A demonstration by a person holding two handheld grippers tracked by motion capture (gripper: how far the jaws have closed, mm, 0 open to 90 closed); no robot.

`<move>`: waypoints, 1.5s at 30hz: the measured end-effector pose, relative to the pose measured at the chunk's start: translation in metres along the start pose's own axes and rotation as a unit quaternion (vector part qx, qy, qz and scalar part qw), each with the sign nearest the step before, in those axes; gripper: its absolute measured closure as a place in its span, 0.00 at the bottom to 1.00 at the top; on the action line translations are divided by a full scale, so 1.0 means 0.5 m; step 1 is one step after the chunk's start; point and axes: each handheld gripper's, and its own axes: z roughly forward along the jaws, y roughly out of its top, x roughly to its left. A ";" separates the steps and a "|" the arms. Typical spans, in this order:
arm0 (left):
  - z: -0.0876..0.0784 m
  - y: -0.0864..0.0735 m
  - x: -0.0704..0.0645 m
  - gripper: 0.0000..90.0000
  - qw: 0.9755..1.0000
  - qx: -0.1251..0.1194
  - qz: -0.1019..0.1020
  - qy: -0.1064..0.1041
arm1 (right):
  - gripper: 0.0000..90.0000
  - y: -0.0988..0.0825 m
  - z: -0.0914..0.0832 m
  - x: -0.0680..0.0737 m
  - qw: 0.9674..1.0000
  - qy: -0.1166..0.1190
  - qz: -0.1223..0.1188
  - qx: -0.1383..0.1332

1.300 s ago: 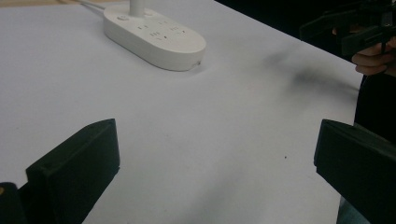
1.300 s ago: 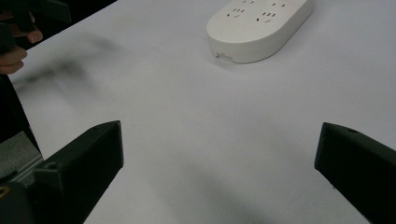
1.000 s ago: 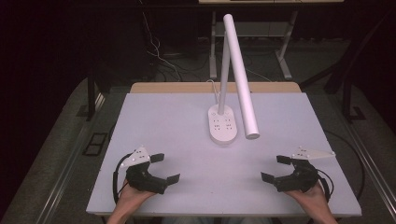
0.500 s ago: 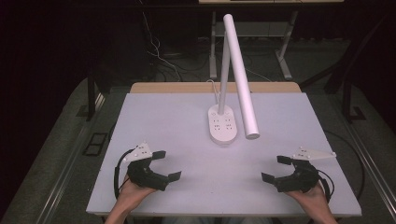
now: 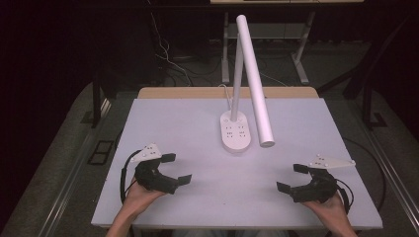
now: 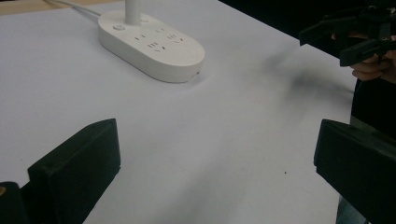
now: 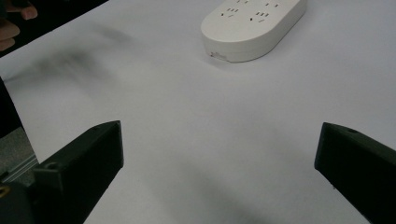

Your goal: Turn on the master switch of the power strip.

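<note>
One lamp stands between two wide-open, empty grippers, left and right, on one table.

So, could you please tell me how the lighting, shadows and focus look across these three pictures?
High view: table evenly lit, surroundings almost black, lamp sharp. Left gripper view: soft dark shadow smudges on the table near the right gripper; lamp base sharp. Right gripper view: similar blurred shadow at upper left, near black fingers slightly soft.
</note>
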 end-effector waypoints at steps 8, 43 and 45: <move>0.009 0.016 0.010 0.00 1.000 0.010 0.001 0.000 | 0.01 0.000 -0.003 -0.002 1.000 0.002 0.003 -0.002; 0.047 0.099 0.082 0.00 0.999 0.042 0.012 0.007 | 0.01 -0.003 -0.005 -0.009 1.000 0.004 0.017 -0.006; 0.049 0.103 0.084 0.00 0.999 0.044 0.012 0.008 | 0.01 -0.003 -0.005 -0.009 1.000 0.005 0.015 -0.006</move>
